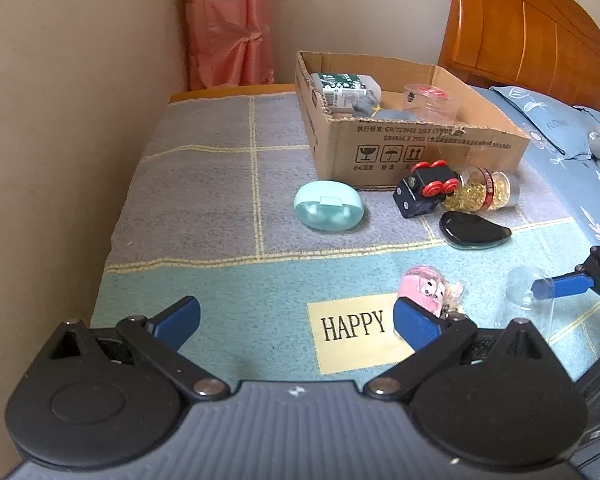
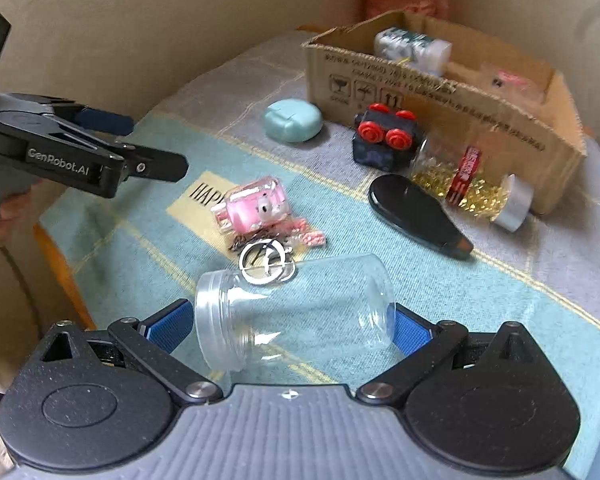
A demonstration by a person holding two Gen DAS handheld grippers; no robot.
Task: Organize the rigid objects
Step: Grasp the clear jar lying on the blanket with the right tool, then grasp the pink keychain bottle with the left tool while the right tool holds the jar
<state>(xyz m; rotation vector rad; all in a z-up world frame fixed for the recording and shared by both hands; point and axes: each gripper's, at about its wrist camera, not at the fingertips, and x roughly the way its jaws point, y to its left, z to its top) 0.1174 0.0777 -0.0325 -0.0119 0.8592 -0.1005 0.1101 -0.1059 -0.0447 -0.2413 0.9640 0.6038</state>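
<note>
A clear plastic jar [image 2: 296,312] lies on its side between the fingers of my right gripper [image 2: 292,330]; the blue pads stand at its two ends, and contact is not certain. It shows faintly in the left wrist view [image 1: 524,286]. My left gripper [image 1: 296,322] is open and empty above the cloth near the "HAPPY" patch [image 1: 354,330]. Loose on the cloth are a pink keychain toy [image 2: 256,206], a mint oval case [image 1: 328,206], a black toy with red wheels [image 1: 426,188], a jar of gold beads [image 2: 472,186] and a black oval case [image 1: 474,228].
A cardboard box [image 1: 420,146] at the back holds a green-white pack [image 1: 342,86] and a clear cup [image 1: 430,102]. A wall runs along the left. A wooden headboard [image 1: 540,28] and blue bedding [image 1: 560,128] lie right. The table's left edge drops off.
</note>
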